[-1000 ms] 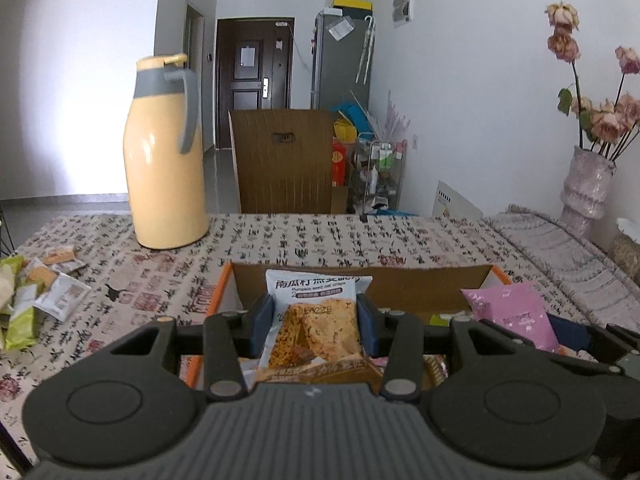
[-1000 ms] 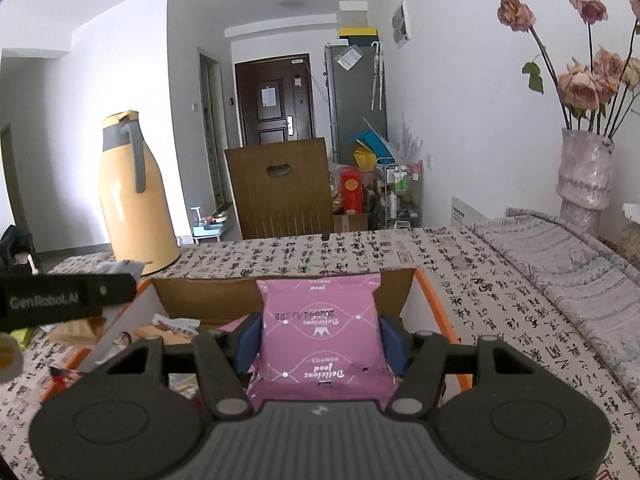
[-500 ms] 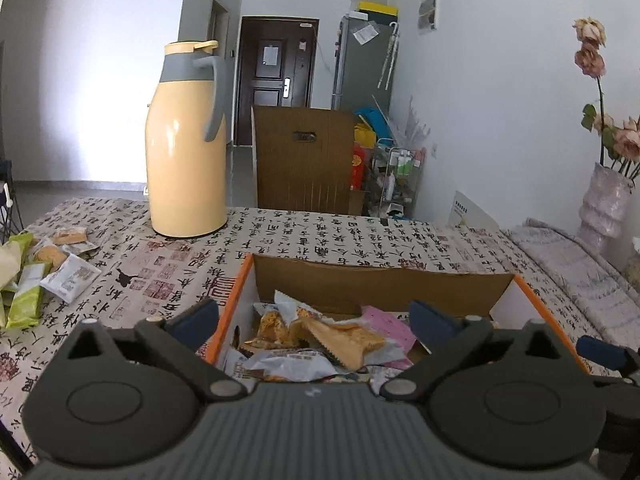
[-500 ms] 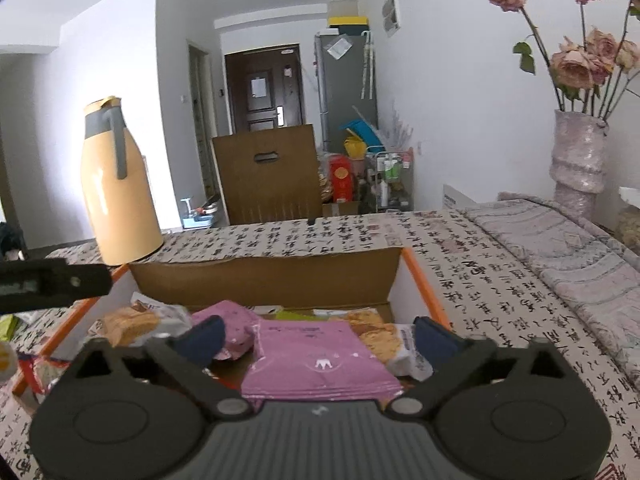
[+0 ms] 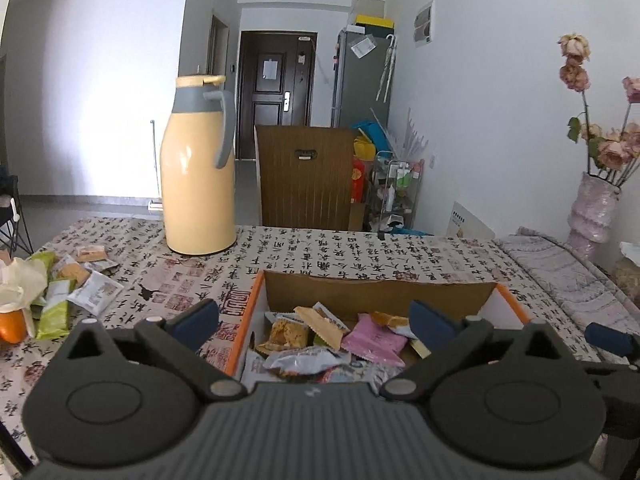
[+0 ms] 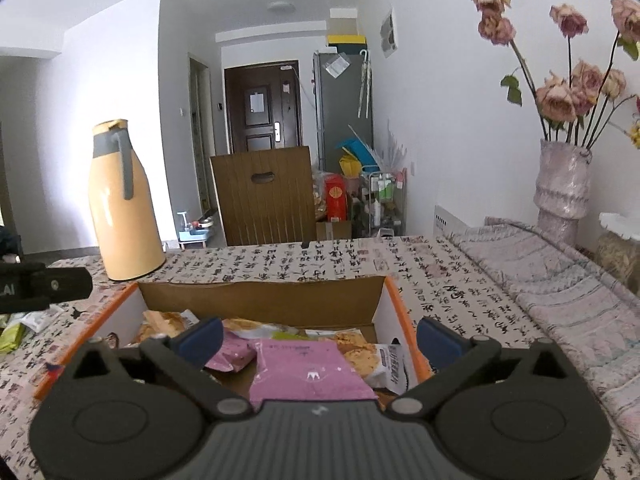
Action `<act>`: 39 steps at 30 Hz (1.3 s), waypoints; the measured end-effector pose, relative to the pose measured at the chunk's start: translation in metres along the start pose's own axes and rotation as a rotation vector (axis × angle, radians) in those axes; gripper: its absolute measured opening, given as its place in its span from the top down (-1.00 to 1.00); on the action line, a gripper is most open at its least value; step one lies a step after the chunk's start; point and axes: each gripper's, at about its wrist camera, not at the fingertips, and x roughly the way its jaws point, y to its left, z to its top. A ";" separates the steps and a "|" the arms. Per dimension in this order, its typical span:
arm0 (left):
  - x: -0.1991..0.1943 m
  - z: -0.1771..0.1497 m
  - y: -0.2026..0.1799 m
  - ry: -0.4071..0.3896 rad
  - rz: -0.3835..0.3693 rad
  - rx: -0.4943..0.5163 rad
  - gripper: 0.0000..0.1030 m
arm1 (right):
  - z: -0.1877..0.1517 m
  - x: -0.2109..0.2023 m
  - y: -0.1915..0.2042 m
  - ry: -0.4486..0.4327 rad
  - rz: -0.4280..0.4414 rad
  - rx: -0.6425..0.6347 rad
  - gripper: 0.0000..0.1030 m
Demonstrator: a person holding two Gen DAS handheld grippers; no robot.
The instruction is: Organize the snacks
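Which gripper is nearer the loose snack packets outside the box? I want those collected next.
Left. The left gripper hovers over the box, close beside the loose snack packets; the right gripper hovers farther along the box.

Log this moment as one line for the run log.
left gripper: jaws just opened, empty | right gripper: jaws just opened, empty | pink packet: in box | loose snacks: on table

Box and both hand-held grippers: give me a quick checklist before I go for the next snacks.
1. Left hand-held gripper open, nothing held: ok.
2. Right hand-held gripper open, nothing held: ok.
3. Pink packet lying in the box, free of the pads: ok.
4. Loose snacks waiting on the table at left: ok.
5. Jug upright, apart from the box: ok.
6. Room left in the box: cannot tell.
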 end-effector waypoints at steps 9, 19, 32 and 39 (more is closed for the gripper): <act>-0.059 -0.029 0.001 -0.002 -0.006 0.014 -1.00 | -0.013 -0.067 -0.003 -0.026 0.021 -0.009 -1.00; -0.099 -0.075 0.011 0.056 -0.049 0.024 -1.00 | -0.056 -0.117 -0.007 0.038 0.039 -0.021 -1.00; -0.108 -0.123 0.020 0.161 -0.075 0.040 -1.00 | -0.098 -0.138 -0.010 0.131 0.046 -0.021 -1.00; -0.109 -0.131 0.017 0.183 -0.084 0.048 -1.00 | -0.107 -0.138 -0.013 0.157 0.043 -0.014 -1.00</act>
